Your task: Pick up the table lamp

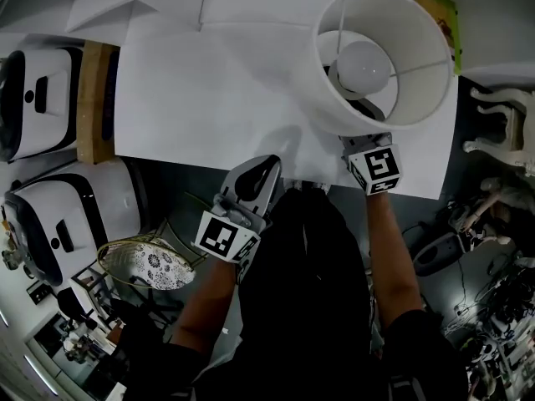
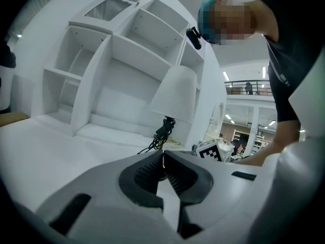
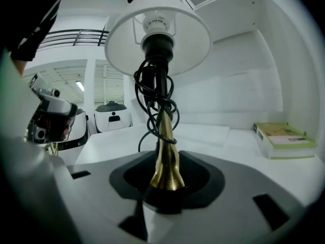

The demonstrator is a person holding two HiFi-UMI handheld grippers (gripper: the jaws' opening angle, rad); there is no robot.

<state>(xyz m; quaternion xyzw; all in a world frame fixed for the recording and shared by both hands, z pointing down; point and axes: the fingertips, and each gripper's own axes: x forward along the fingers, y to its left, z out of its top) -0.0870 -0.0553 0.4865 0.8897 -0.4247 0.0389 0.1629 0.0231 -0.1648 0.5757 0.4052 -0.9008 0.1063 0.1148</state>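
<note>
Right hand-held gripper (image 3: pixel 165 182) clamps table lamp (image 3: pixel 157 32) by brass stem; left hand-held gripper (image 2: pixel 162 159) pinched together, empty. Grasp made, I judge — next I lift straight.

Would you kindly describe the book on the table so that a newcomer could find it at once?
Start at the white table. Its far right corner, beyond the lampshade, holds the book. It lies flat, the only green-edged thing there.
</note>
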